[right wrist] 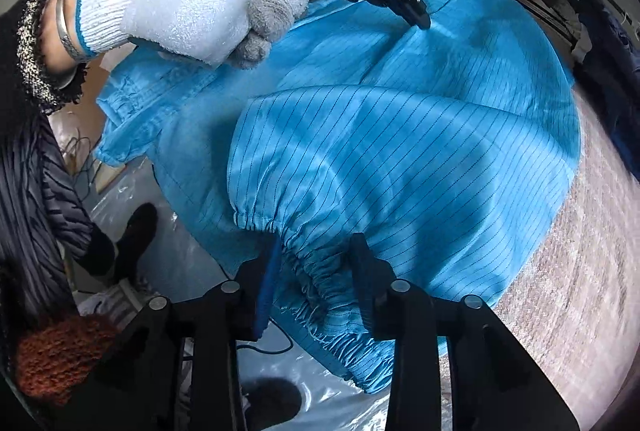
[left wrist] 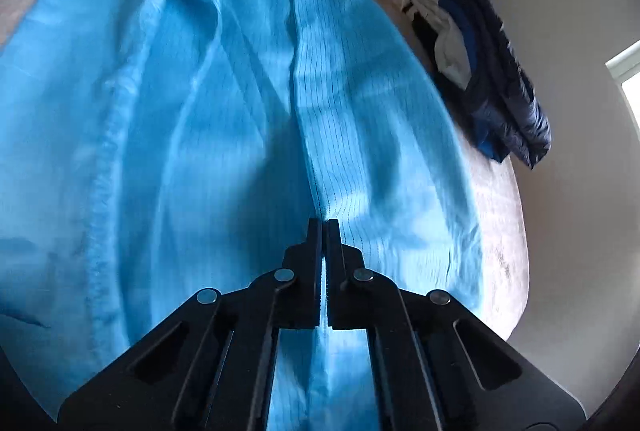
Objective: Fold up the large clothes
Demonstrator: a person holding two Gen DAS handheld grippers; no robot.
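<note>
Lying spread on the table [right wrist: 580,271], the blue garment [left wrist: 224,119] looks light, soft, slippery; left gripper [left wrist: 324,227] fingers together, seemingly pinching a fold at their tips; right gripper [right wrist: 316,251] fingers clamped on the elastic cuff [right wrist: 316,271] between them, probably the firmest hold.

My left gripper [left wrist: 324,227] points down at the blue garment [left wrist: 208,103], its jaws closed together at a lengthwise fold in the cloth. The garment lies spread over a pinkish table [left wrist: 504,231]. Dark clothes [left wrist: 496,79] hang beyond the far edge.
</note>
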